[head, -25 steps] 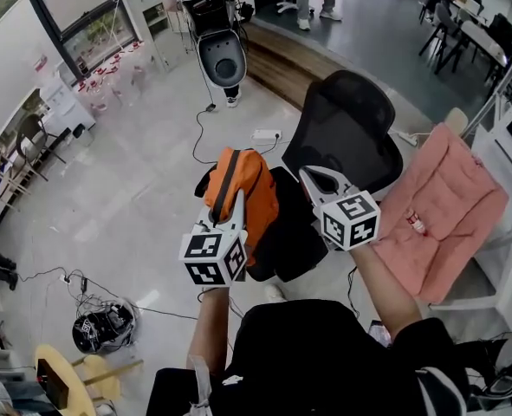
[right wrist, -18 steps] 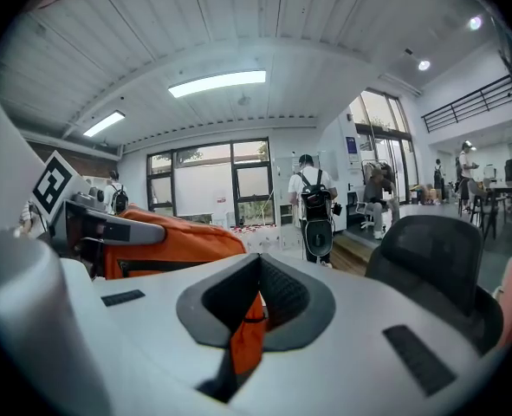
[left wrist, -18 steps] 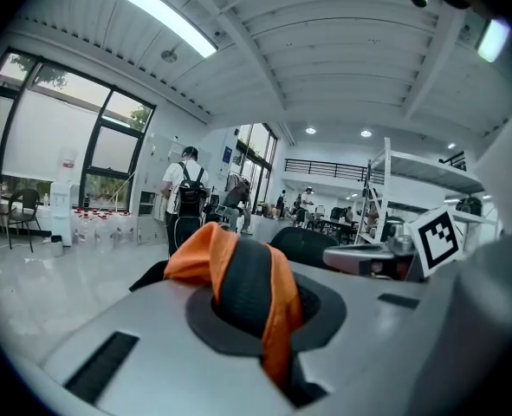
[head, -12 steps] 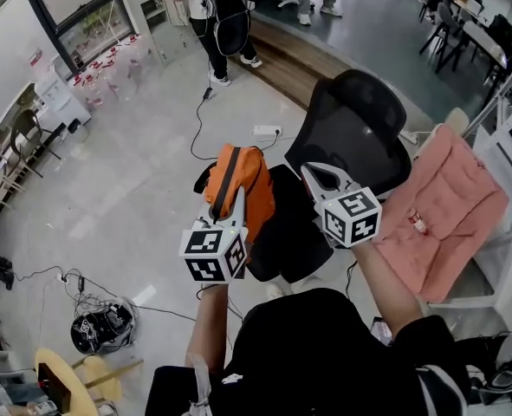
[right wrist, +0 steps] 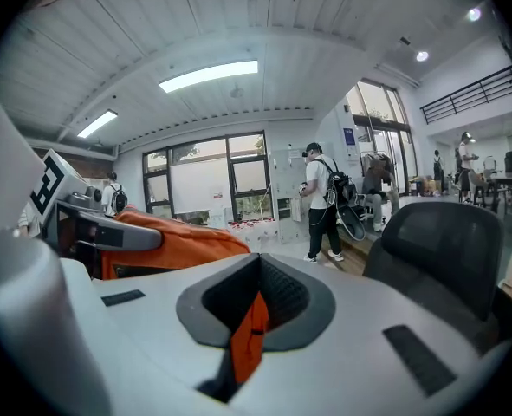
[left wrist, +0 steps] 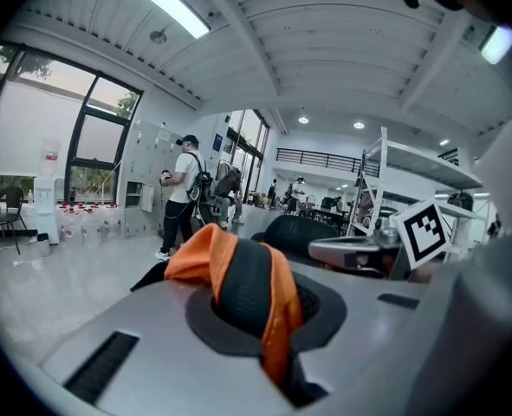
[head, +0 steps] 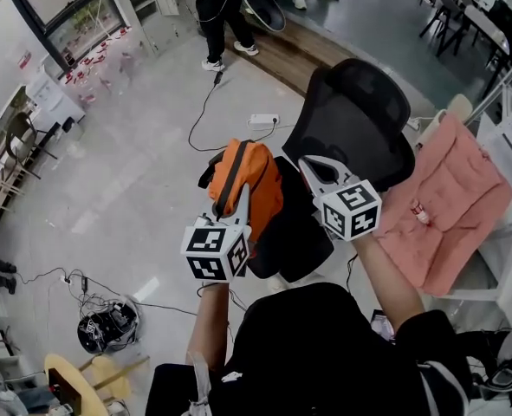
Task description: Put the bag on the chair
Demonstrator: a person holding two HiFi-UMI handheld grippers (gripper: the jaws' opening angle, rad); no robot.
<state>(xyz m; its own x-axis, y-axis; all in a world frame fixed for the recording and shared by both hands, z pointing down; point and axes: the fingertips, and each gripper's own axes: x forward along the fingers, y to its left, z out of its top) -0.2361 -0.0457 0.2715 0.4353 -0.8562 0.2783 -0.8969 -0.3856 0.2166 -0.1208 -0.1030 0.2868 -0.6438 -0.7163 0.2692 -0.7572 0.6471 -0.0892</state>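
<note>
An orange bag with black straps hangs between my two grippers, over the left side of the black office chair's seat. My left gripper is shut on the bag's top; in the left gripper view orange cloth and a black strap bulge from between its jaws. My right gripper is shut on a thin orange strap of the bag. The chair's mesh backrest stands just beyond the right gripper.
A pink padded cushion lies on a white frame at the right. A white power strip and cables lie on the floor beyond the chair. A person stands at the back. A dark bundle sits on the floor at lower left.
Both grippers have carried the bag a little forward and lower, towards the chair seat. The person at the back has walked further away.
</note>
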